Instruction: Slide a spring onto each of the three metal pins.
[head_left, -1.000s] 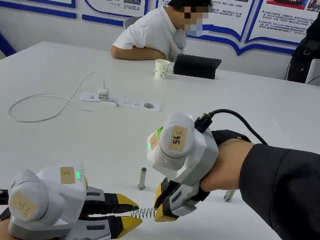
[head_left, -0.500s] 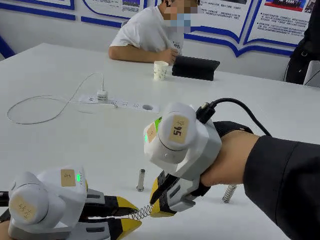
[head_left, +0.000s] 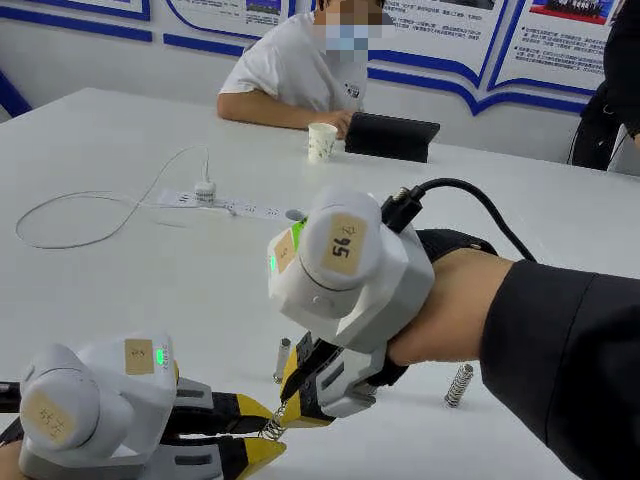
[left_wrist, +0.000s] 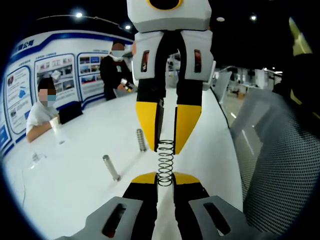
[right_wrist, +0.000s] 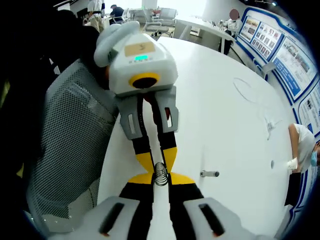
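Observation:
A small steel spring (head_left: 272, 428) is held between both grippers just above the white table (head_left: 150, 280). My left gripper (head_left: 262, 432), low at the left, is shut on one end of the spring (left_wrist: 165, 164). My right gripper (head_left: 288, 408) reaches in from the right and is shut on the other end. In the right gripper view the spring (right_wrist: 160, 175) shows end-on between my own yellow jaws. A bare metal pin (head_left: 283, 360) stands upright just behind the jaws, also seen as the pin (left_wrist: 111, 167). A second spring (head_left: 459, 384) stands upright to the right; whether a pin is inside it I cannot tell.
A power strip (head_left: 245, 208) with a white cable (head_left: 60, 225) lies mid-table. A paper cup (head_left: 322, 141) and a dark tablet (head_left: 391, 135) sit at the far edge, where a person (head_left: 290, 70) is seated.
My right gripper has moved left and closer to the left gripper, so the spring between them now spans a shorter gap. The left gripper has stayed in place.

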